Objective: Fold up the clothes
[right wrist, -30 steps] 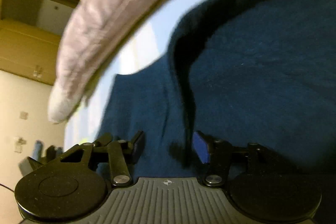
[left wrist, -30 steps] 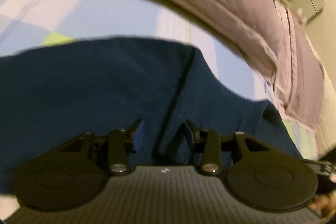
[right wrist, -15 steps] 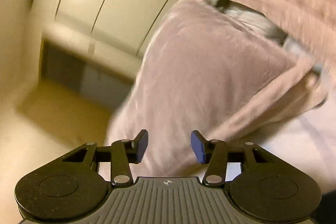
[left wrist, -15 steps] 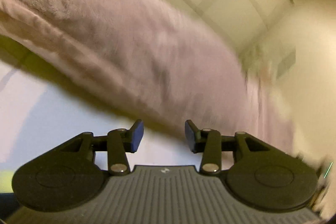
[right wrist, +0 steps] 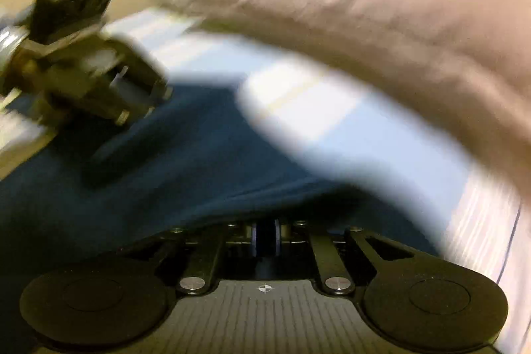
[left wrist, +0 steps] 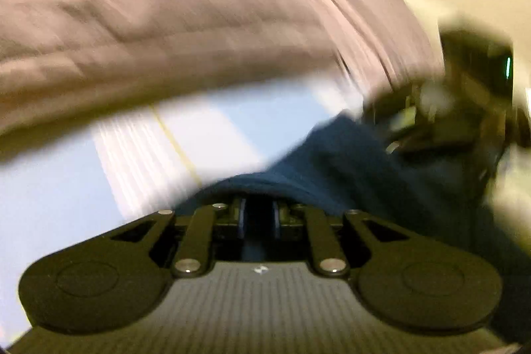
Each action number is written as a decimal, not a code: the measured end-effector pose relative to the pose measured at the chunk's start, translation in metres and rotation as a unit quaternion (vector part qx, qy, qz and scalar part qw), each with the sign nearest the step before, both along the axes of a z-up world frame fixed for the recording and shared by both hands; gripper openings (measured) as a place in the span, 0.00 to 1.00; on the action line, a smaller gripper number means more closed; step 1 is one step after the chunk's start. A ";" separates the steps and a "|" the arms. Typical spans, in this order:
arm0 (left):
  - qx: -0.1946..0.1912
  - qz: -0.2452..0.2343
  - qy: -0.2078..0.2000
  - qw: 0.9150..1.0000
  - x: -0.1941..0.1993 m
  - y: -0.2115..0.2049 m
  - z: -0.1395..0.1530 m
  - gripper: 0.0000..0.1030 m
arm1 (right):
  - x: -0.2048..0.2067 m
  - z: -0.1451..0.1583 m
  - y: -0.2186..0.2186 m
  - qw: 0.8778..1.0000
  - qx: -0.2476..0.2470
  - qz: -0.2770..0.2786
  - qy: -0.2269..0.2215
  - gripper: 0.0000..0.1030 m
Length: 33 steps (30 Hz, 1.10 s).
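Note:
A dark blue garment (left wrist: 335, 161) lies on the bed. In the left wrist view my left gripper (left wrist: 258, 219) is shut on the garment's near edge, with blue cloth between its pads. The right gripper's black body (left wrist: 464, 95) shows blurred at the right, over the same cloth. In the right wrist view my right gripper (right wrist: 265, 238) is likewise shut on the garment (right wrist: 159, 161), and the left gripper (right wrist: 83, 62) shows blurred at the upper left, on the cloth.
The bed sheet (left wrist: 99, 161) is pale blue and white striped. A big mauve quilt (left wrist: 159, 22) lies bunched across the far side, also seen as the quilt (right wrist: 381, 15) in the right wrist view. Cream walls and cupboards stand behind.
Both grippers were open a second ago and swung up toward the quilt and ceiling. Now both are down again and closed on the blue garment's edge. The views are motion-blurred.

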<state>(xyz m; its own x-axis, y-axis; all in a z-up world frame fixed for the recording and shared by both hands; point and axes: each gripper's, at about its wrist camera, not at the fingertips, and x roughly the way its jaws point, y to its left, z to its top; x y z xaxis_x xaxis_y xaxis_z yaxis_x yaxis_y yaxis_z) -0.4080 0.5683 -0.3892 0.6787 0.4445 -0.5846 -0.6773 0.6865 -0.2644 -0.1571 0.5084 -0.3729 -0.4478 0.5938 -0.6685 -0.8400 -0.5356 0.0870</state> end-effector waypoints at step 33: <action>0.023 0.125 0.202 0.971 -0.108 -0.204 -0.024 0.21 | 0.024 -0.024 -0.155 0.964 -0.087 -0.245 -0.054 0.08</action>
